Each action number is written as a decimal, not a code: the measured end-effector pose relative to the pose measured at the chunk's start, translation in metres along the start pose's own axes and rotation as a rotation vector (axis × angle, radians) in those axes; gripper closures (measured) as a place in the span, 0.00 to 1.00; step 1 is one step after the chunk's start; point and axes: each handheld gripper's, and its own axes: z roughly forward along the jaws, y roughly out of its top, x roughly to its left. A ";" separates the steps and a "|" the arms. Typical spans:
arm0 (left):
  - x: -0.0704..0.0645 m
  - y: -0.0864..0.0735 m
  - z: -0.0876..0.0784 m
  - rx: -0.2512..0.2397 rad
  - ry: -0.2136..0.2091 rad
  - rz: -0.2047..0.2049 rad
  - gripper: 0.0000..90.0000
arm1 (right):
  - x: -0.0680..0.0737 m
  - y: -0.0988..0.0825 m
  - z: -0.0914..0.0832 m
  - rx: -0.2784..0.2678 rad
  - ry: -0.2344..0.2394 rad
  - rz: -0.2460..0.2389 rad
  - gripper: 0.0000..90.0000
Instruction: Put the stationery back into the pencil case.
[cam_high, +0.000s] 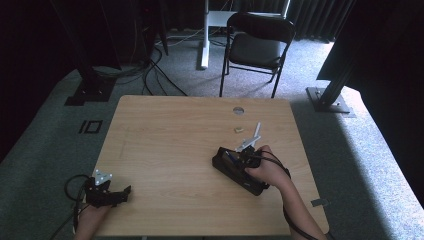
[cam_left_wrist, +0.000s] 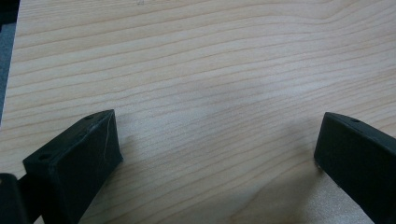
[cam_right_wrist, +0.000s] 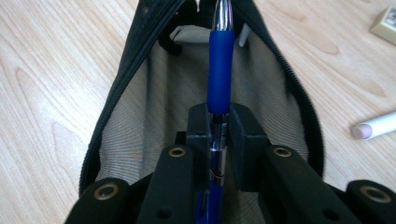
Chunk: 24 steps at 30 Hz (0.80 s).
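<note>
Toward the right of the table (cam_high: 165, 130), the right gripper (cam_right_wrist: 218, 123) is clamped on a blue pen (cam_right_wrist: 220, 70), its jaws pinching the barrel just below the rubber grip, with the tip pointing away over the mouth of an open black pencil case (cam_right_wrist: 140, 121). From the high view the case (cam_high: 231, 172) lies slantwise under the person's right hand (cam_high: 265, 170). The pen hangs over the grey lining but has not been let go, so it looks like the packing is partway through: this pen is about to go in. Left out on the wood are a white pen (cam_high: 251, 138) just beyond the case and a small eraser (cam_high: 239, 130) a little farther off, so at least those two seem to remain, along with zipping the case shut. At the near left corner, the left gripper (cam_left_wrist: 219, 154) rests with its jaws spread wide and nothing between them, well apart from the case.
</note>
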 end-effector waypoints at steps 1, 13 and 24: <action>0.000 0.000 0.000 0.000 0.000 0.000 0.01 | 0.000 0.000 0.001 0.004 0.003 -0.003 0.88; 0.000 0.000 0.000 0.000 0.000 0.000 0.01 | 0.004 0.003 0.013 0.034 -0.008 0.008 0.88; 0.000 0.000 0.000 0.000 0.000 0.000 0.01 | 0.009 0.007 0.026 0.069 -0.003 0.001 0.89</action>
